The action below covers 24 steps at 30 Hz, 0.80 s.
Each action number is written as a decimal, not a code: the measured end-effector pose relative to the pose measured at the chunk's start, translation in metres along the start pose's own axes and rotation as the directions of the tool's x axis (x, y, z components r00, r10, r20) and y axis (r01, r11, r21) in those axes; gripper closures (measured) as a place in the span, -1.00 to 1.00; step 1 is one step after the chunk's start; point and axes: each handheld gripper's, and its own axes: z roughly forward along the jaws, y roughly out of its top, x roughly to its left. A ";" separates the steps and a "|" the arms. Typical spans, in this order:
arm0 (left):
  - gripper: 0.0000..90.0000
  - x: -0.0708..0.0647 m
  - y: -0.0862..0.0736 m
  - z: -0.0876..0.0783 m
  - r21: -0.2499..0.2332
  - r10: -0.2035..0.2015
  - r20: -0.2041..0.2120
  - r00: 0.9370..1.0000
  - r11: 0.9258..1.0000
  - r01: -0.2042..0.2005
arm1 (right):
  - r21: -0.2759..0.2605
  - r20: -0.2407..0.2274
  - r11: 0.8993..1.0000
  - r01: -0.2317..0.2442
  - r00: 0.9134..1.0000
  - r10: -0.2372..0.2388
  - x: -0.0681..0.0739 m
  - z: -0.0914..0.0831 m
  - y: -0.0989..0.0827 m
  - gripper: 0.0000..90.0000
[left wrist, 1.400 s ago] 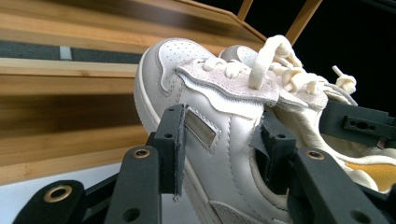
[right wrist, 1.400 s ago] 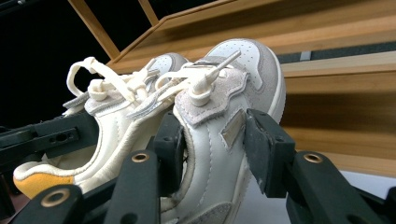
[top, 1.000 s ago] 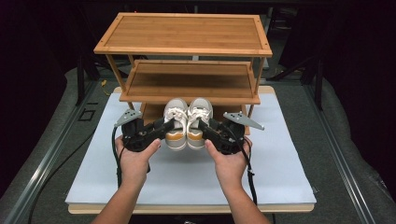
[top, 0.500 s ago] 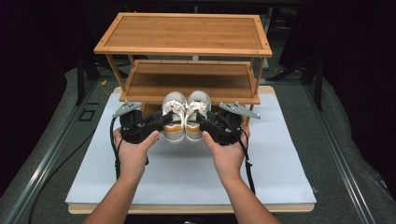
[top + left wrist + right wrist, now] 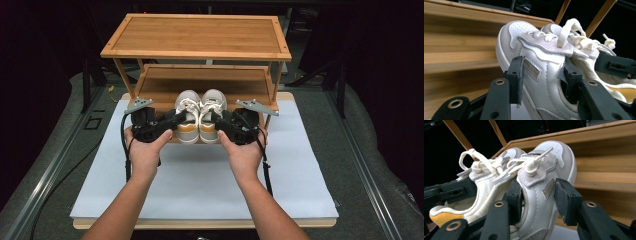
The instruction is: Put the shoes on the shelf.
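Observation:
A pair of white sneakers with cream laces and orange heel lining is held side by side, toes toward the wooden rack (image 5: 197, 35). My left gripper (image 5: 175, 120) is shut on the outer side wall of the left sneaker (image 5: 187, 106); in the left gripper view the gripper (image 5: 544, 77) has one jaw outside and one inside the left sneaker (image 5: 541, 57). My right gripper (image 5: 220, 119) is shut the same way on the right sneaker (image 5: 213, 104). In the right gripper view the gripper (image 5: 540, 200) clamps the right sneaker (image 5: 544, 180). The toes reach under the rack's middle shelf (image 5: 205, 82).
The bamboo rack has three tiers and stands at the far end of a white mat (image 5: 200, 185) on a wooden board. Its slim posts (image 5: 272, 85) flank the opening on either side. Dark floor and metal rails surround the board.
Both hands have carried the pair of sneakers away from the person and slightly upward, so the toes now sit further under the middle shelf. The grips look unchanged.

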 end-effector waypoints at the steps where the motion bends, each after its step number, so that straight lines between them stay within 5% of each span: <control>1: 0.32 0.000 0.000 0.000 0.000 0.000 0.000 1.000 1.000 0.000 | 0.003 -0.004 1.000 -0.005 1.000 0.005 -0.001 0.001 0.000 0.31; 24: 0.32 0.016 0.015 0.021 0.022 -0.009 0.006 1.000 1.000 0.009 | 0.012 -0.001 1.000 -0.017 1.000 0.017 -0.011 0.025 0.016 0.31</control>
